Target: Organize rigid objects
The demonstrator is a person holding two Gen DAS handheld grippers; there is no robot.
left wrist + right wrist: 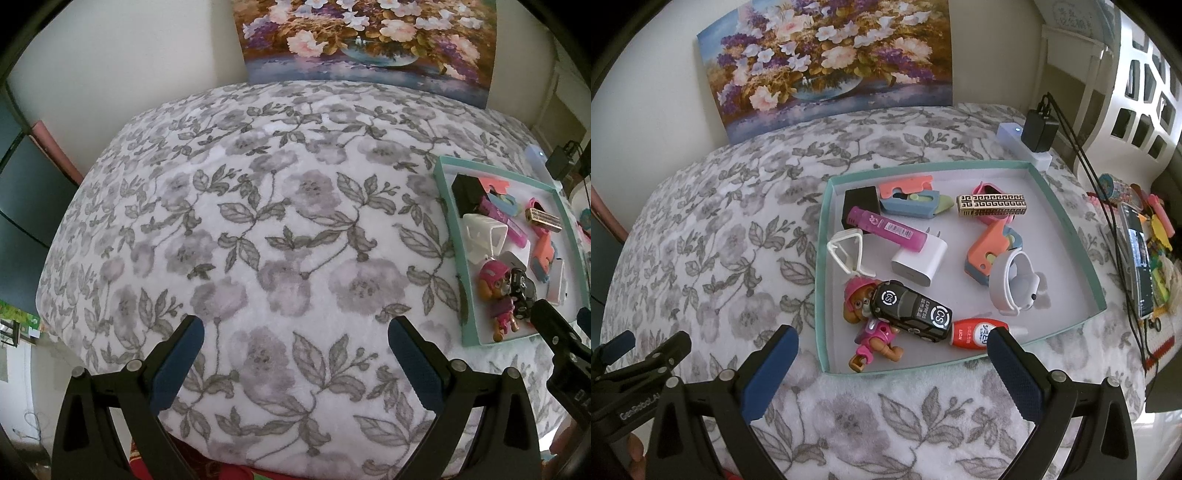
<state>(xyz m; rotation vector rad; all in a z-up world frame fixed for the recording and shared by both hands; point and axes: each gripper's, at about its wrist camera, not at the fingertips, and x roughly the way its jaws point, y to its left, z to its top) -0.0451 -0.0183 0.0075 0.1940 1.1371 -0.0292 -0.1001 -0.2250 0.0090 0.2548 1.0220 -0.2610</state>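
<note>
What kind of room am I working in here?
Probably a home bedroom or living room: a soft floral blanket covers the surface, a flower painting leans on the wall, and a teal tray holds toys.

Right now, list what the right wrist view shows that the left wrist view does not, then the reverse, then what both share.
Only the right wrist view shows the red tube at the near edge of the teal tray, the white ring-shaped piece, and the phone among clutter off to the right. Only the left wrist view shows the dark panel at the far left. Both show the tray, the pink pup figure beside the black toy car, the flower painting, the floral blanket, and both grippers, left gripper and right gripper, open.
</note>
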